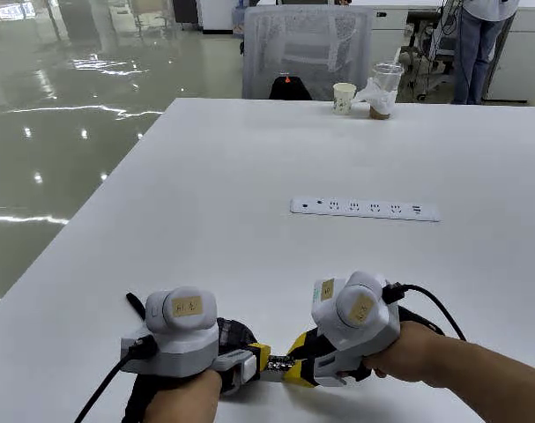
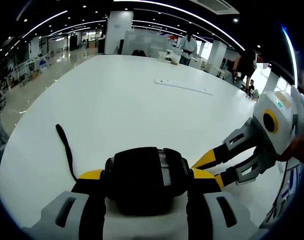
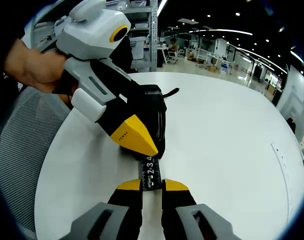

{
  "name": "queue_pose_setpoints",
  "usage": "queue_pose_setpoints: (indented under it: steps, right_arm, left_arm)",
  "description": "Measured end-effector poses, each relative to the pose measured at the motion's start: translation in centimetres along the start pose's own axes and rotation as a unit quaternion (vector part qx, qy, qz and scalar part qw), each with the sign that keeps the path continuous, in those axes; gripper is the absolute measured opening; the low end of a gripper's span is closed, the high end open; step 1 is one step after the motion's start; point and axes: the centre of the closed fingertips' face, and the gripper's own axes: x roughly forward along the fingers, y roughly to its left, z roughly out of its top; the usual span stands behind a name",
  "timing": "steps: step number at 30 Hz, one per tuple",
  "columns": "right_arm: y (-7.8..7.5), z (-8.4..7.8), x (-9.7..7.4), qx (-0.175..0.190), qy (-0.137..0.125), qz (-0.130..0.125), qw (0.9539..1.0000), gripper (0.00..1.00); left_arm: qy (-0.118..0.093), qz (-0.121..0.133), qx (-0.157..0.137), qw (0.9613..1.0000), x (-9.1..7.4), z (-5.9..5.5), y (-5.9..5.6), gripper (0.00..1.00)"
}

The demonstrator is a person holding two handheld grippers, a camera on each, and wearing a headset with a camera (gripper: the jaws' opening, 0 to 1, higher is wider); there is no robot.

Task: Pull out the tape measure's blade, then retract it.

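Left claw [image 2: 146,176] clamped on the tape [image 2: 141,187]: black case held between the yellow tips, low over the white counter [image 1: 249,176] at its near edge. Black strap [image 2: 65,147] trails from the case and lies on the counter.

Right claw [image 3: 152,186] pinches the blade [image 3: 150,172] just beside the case mouth. A short length is out; digits 2, 3, 4 are readable. The blade runs straight between the two claws, which nearly meet tip to tip.

Mid counter, well apart from the tape: power strip [image 1: 364,209]. Far edge: paper cup [image 1: 344,97].
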Motion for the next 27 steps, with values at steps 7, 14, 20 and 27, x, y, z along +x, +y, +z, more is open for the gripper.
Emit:
queue_pose_setpoints:
  steps: [7, 14, 20, 27]
  right_arm:
    - [0.1, 0.6, 0.7, -0.001, -0.005, 0.0, 1.0, 0.11]
    - [0.1, 1.2, 1.1, -0.002, -0.01, 0.001, 0.9999, 0.11]
    - [0.2, 1.7, 1.7, -0.003, -0.014, 0.001, 0.9999, 0.11]
    - [0.2, 1.9, 1.8, -0.008, -0.014, 0.0, 0.9999, 0.11]
  left_arm:
    - [0.001, 0.0, -0.001, 1.0, 0.0, 0.0, 0.0, 0.61]
    - [0.001, -0.001, -0.001, 1.0, 0.1, 0.0, 0.0, 0.61]
    - [0.001, -0.001, -0.001, 1.0, 0.1, 0.0, 0.0, 0.61]
    - [0.001, -0.002, -0.001, 1.0, 0.0, 0.0, 0.0, 0.61]
